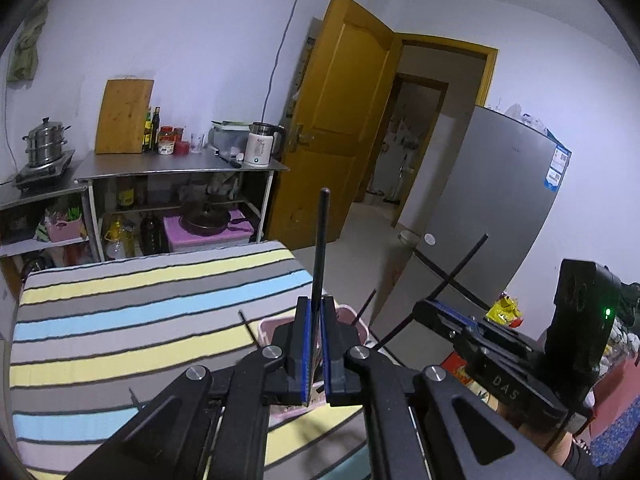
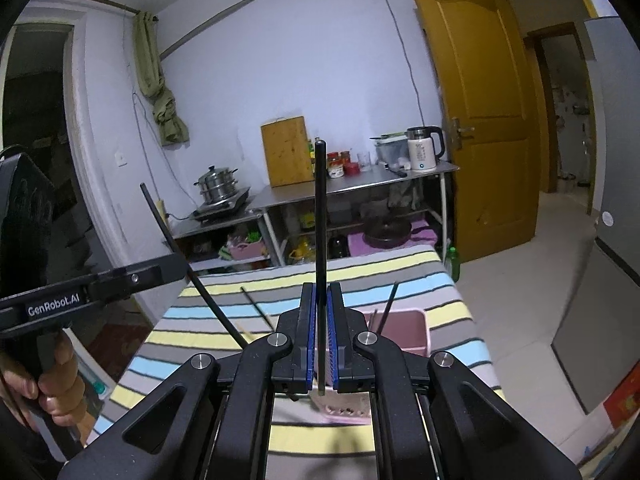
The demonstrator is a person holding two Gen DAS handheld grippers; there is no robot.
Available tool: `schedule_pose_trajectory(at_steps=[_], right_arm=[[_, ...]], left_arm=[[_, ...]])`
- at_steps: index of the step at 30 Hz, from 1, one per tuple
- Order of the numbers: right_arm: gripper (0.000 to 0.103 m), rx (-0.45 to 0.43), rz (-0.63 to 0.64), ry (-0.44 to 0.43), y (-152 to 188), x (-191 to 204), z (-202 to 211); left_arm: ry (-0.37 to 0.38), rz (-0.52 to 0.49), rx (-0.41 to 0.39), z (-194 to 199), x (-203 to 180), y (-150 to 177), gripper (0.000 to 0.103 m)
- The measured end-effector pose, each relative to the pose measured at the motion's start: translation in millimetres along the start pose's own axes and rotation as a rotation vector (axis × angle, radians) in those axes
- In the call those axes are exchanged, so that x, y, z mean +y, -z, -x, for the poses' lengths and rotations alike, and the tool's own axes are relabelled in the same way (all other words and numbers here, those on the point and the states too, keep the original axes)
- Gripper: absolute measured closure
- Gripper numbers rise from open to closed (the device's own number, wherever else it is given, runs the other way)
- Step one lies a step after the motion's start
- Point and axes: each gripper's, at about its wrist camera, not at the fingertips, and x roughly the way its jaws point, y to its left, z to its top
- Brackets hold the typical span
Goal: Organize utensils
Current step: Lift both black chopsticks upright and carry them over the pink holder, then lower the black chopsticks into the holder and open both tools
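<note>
My left gripper (image 1: 316,308) is shut on a black chopstick (image 1: 322,240) that stands upright above a pink utensil holder (image 1: 352,320). My right gripper (image 2: 321,292) is shut on another black chopstick (image 2: 320,208), also upright, over the same pink holder (image 2: 408,328). The holder has a chopstick (image 2: 388,306) leaning in it. One more black chopstick (image 2: 256,306) lies on the striped cloth (image 2: 224,336). The right gripper also shows at the right of the left wrist view, with its chopstick (image 1: 440,286) slanted.
The striped cloth (image 1: 120,320) covers the table. Behind it stand steel shelves (image 1: 180,168) with a cutting board, bottles, a kettle (image 1: 262,144) and a steamer pot (image 1: 44,142). A yellow door (image 1: 340,120) is open and a grey fridge (image 1: 492,208) stands at the right.
</note>
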Motion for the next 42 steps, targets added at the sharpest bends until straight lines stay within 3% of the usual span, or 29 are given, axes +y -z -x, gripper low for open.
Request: schedule_pose_trajectory(at_steps=[10,21,30,42], right_arm=[[0.098,0.006,-0.019,0.035,2.7,-10.8,-24.0],[0.098,0.084,-0.032,0.054,25.9,-20.0,-59.6],[0.098,0.148,-0.045,0.062,43.9,-27.7,-79.2],[0.097,0.203,-0.072,0.053,55.3,-35.2,-88.9]], left_arm=[[-0.005,0.010,0.016,-43.9,7.9,-5.7,0.099],[-0.009,0.022,0.106,-97.3,25.4,22.3,0.099],[-0.026,0.033,0.164,-121.8,39.2,46.1,0.099],[-0.035,0.003,0.183,-131.7,35.1,50.7,0.097]])
